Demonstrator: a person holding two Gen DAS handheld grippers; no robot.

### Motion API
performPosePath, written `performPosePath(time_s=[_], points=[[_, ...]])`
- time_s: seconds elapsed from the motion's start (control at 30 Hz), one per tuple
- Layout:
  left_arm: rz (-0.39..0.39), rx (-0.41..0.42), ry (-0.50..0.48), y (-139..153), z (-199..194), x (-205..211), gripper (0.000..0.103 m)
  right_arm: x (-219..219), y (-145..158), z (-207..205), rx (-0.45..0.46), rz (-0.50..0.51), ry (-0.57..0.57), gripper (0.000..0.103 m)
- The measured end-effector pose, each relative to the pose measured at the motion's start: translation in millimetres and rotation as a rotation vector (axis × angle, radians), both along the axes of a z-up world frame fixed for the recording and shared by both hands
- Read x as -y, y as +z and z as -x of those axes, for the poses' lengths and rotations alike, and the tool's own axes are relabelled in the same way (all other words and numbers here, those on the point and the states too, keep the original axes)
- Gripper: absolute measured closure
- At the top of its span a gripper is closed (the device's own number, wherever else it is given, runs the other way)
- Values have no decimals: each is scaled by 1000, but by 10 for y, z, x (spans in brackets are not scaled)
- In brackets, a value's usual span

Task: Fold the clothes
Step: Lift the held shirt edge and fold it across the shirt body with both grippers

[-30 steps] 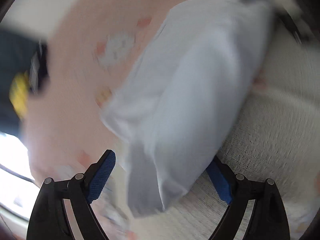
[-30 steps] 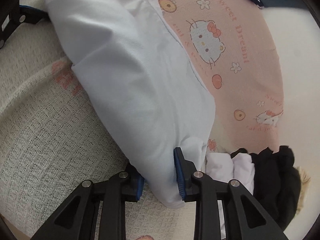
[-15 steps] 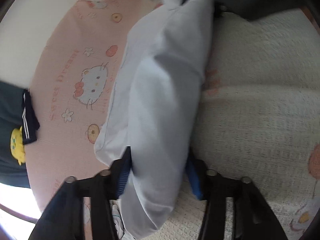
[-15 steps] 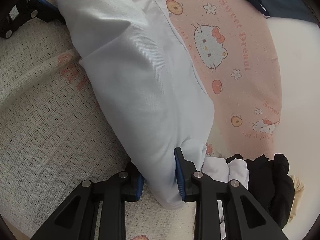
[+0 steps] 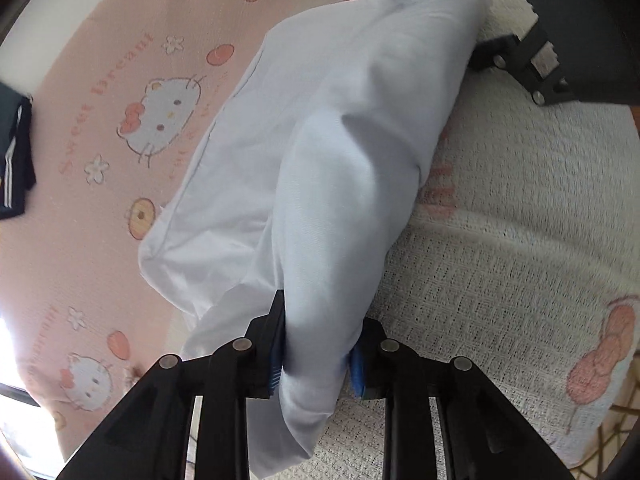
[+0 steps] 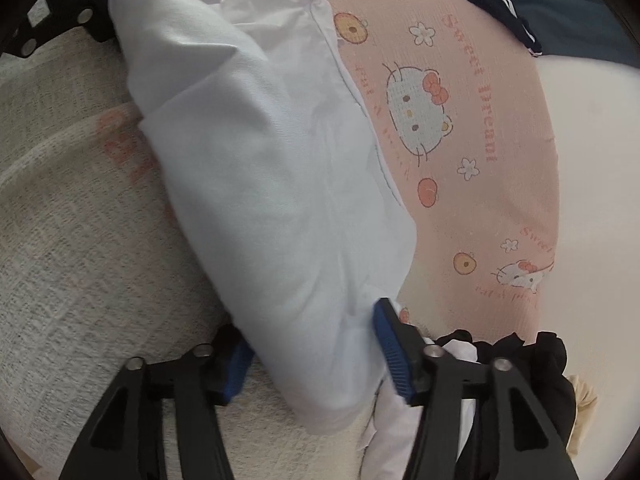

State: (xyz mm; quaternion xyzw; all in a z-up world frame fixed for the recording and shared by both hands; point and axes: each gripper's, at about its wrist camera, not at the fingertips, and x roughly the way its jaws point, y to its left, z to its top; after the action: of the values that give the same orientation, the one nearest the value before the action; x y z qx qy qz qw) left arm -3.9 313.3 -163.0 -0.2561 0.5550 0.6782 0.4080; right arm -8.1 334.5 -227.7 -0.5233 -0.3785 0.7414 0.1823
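Tools are gripping a pale blue garment point(image 5: 344, 168) at opposite ends: the left tool point(image 5: 318, 356) is clenching one bunched end between its blue pads, while the right tool point(image 6: 316, 356) is pinching the other. The garment is hanging between them as a loose roll, just above or resting on a cream waffle-weave blanket point(image 5: 500, 280); contact is hard to judge. The step in hand appears to be carrying or laying down a half-folded piece. The next move is likely calling for lowering both ends evenly and flattening the roll before another fold. The cloth is looking thin, smooth and limp, with a stitched hem. Beside it is lying a pink cartoon-cat sheet point(image 6: 460, 120); dark clothes point(image 6: 532, 364) are sitting near the right tool.
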Motion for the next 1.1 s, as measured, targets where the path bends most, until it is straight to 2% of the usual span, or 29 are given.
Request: performPosePath(time_s=[0.07, 0.17, 0.27, 0.4, 0.5, 0.6, 0.67, 0.87, 1.1], points=[[-5, 49, 19, 19, 11, -25, 82, -25, 29, 23, 17, 40, -15, 41], [-7, 112, 43, 59, 83, -60, 81, -62, 72, 57, 43, 99, -37, 63], [-6, 157, 56, 91, 127, -76, 81, -100, 115, 90, 69, 158, -60, 71], [21, 185, 74, 138, 147, -89, 80, -184, 202, 160, 96, 250, -124, 73], [25, 260, 141, 279, 268, -111, 81, -255, 313, 165, 95, 382, -220, 74], [19, 345, 193, 405, 340, -64, 81, -238, 408, 93, 102, 488, -250, 75], [38, 375, 202, 427, 326, -3, 81, -157, 429, 13, 107, 505, -240, 75], [68, 385, 164, 428, 81, 203, 81, 26, 439, -155, 105, 532, -245, 75], [84, 422, 169, 436, -86, 361, 81, 117, 483, -295, 132, 590, -248, 75]])
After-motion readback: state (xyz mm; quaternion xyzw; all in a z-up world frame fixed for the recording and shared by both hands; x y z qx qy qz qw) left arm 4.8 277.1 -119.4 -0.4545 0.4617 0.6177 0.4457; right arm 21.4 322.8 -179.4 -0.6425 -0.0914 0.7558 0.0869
